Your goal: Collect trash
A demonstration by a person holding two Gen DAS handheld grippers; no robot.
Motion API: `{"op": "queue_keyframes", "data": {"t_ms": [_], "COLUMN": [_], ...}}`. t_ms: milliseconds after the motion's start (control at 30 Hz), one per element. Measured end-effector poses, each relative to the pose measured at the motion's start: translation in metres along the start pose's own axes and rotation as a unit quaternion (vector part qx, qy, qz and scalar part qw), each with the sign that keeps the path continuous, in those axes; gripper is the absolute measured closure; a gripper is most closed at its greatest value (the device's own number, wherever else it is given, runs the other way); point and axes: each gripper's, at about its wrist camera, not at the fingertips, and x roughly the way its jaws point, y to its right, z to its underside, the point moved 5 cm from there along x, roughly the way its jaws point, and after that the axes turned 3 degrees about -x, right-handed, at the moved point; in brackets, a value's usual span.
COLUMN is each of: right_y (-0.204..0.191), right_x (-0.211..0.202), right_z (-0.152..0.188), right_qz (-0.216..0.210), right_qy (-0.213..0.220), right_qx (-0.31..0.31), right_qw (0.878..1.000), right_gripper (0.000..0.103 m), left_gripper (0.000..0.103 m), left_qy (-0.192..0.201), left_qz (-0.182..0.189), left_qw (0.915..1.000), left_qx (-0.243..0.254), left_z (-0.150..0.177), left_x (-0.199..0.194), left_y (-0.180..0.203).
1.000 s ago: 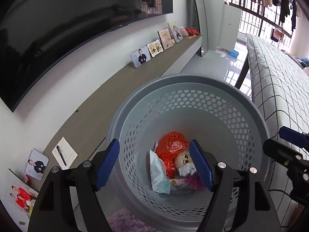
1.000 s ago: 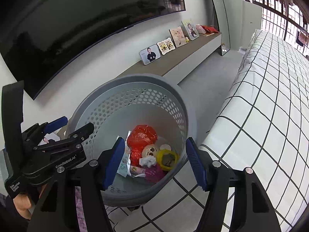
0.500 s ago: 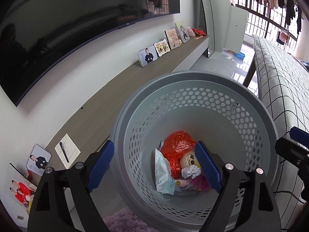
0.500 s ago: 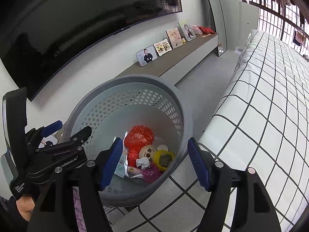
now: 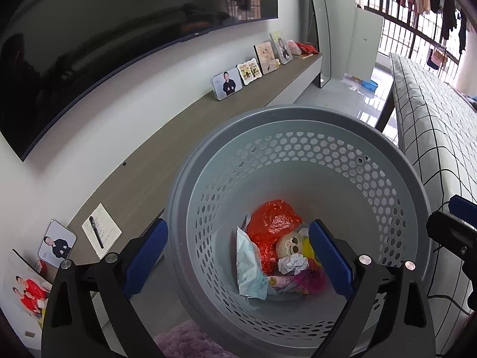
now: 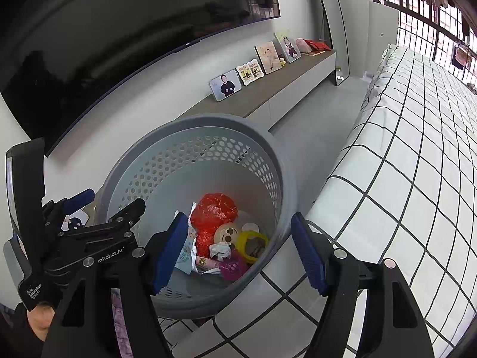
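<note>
While my left hand-held gripper [image 5: 238, 256] hangs spread and empty, its jaws just opened, over the basket [image 5: 298, 125], I judge the drop done; next, fetch more trash beyond the rim at twelve o'clock.

You see a grey perforated basket [image 5: 298, 155] standing upright on the floor beside the bed, holding the trash in a heap at its bottom: a crumpled red plastic bag [image 5: 274, 217], a pale blue wrapper [image 5: 249, 268], a white paper ball [image 5: 292, 264], and a yellow ring [image 6: 253, 246].
</note>
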Motion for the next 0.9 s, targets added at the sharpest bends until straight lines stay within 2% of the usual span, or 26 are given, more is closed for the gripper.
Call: {"op": "queue_keyframes", "data": {"t_ms": [900], "right_y": [-0.0026], "right_x": [0.0026], "right_z": [0.0025], "right_qz": [0.001], "right_qy": [-0.002], "right_qx": [-0.002], "right_qw": [1.000], "right_gripper": [0.032], "left_gripper": [0.007], "left_qy": [-0.006], "left_qz": [-0.011], "left_qw": [0.9999], "left_qx": [0.001], "left_z": [0.0011], "left_x": [0.0032], "left_y": [-0.0003]}}
